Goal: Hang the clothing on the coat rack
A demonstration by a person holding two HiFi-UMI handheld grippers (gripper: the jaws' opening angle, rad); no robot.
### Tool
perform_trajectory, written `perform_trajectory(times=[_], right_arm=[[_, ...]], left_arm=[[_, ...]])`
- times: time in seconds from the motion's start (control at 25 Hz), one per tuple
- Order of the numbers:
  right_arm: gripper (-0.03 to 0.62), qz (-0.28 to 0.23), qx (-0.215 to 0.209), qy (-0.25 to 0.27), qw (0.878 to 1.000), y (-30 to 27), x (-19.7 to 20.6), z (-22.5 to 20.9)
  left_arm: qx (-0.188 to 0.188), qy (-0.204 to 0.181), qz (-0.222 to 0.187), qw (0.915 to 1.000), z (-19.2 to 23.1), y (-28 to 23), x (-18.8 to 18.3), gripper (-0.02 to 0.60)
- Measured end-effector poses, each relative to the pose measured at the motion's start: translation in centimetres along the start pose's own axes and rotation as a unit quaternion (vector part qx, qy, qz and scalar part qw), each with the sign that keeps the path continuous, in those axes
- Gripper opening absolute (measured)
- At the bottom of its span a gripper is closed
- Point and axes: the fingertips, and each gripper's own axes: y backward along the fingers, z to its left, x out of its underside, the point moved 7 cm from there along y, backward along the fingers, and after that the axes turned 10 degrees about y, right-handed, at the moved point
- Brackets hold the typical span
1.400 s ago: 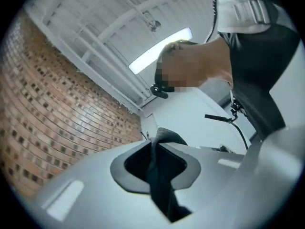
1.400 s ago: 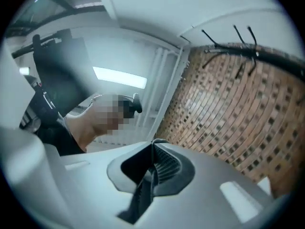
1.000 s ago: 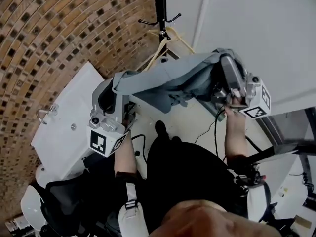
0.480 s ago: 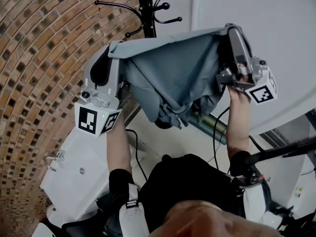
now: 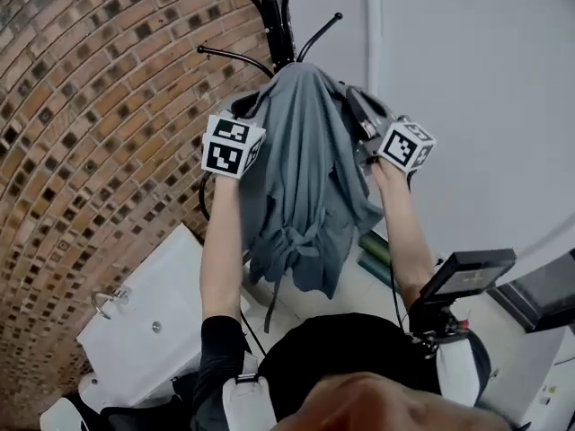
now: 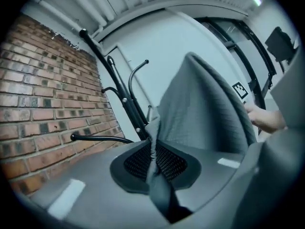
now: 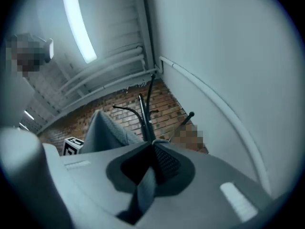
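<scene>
A grey garment point(image 5: 301, 182) hangs bunched between both grippers, right in front of the black coat rack point(image 5: 272, 21). Its top edge lies against the rack's pole, below the curved hooks. My left gripper point(image 5: 254, 108) holds the cloth's left upper edge, and its marker cube faces me. My right gripper point(image 5: 353, 100) holds the right upper edge. In the left gripper view the jaws are shut on a fold of grey cloth point(image 6: 153, 149), with the rack point(image 6: 119, 94) just beyond. In the right gripper view the jaws pinch a grey strip point(image 7: 151, 151), with the rack point(image 7: 145, 113) ahead.
A brick wall point(image 5: 81, 124) curves on the left and a white wall point(image 5: 485, 79) stands on the right. A white cabinet with a tap point(image 5: 148, 317) sits at lower left. A dark screen on a stand point(image 5: 463, 277) is at lower right, beside my right arm.
Both grippers have carried the garment up and forward to the rack and drawn closer together. The cloth, earlier stretched wide between them, now hangs narrow against the pole.
</scene>
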Motion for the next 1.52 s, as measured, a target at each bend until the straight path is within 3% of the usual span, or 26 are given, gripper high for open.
perform_trajectory(times=[0.08,0.16,0.24,0.36,0.52,0.68,0.8,0.92,1.08,1.32,1.52], right_arm=[[0.009,-0.020,-0.039,-0.019,0.999,1.5,2.0,2.7],[0.012,-0.039,-0.079,-0.037,0.995,2.2,3.0,4.8],[0.028,-0.062,-0.100,-0.059,0.991,3.3,3.9,5.2],[0.100,-0.075,-0.078,-0.069,0.992,6.5,4.9,4.4],[0.132,-0.029,-0.024,-0.093,0.995,12.1,7.5,2.2],[0.132,0.038,-0.024,-0.121,0.992,16.9,11.2,2.5],[0.132,0.065,-0.043,-0.123,0.989,19.8,13.9,5.0],[0.132,0.090,-0.066,-0.106,0.988,22.8,15.6,8.8],[0.131,0.073,-0.089,-0.034,0.993,24.7,13.1,14.5],[0.130,0.027,-0.076,0.048,0.996,27.2,8.0,25.4],[0.127,0.041,-0.051,0.060,0.996,32.5,8.1,36.7]], left_arm=[[0.019,0.018,-0.028,0.9992,-2.4,0.4,1.0,0.034],[0.028,0.067,-0.091,0.9932,-4.0,0.8,1.8,0.035],[0.014,0.112,-0.168,0.9793,-5.0,1.8,3.3,0.035],[-0.015,0.155,-0.242,0.9577,-6.2,4.9,6.7,0.061],[-0.083,0.211,-0.228,0.9469,-10.7,11.7,12.5,0.061],[-0.159,0.270,-0.200,0.9285,-17.0,21.2,18.4,0.053],[-0.194,0.273,-0.193,0.9222,-20.6,27.8,20.9,0.043],[-0.203,0.249,-0.196,0.9264,-23.7,32.9,21.2,0.043],[-0.175,0.215,-0.238,0.9310,-24.7,36.3,18.9,0.043],[-0.070,0.178,-0.296,0.9359,-23.9,42.2,17.3,0.016],[0.000,0.210,-0.326,0.9219,-23.6,47.1,19.8,0.003]])
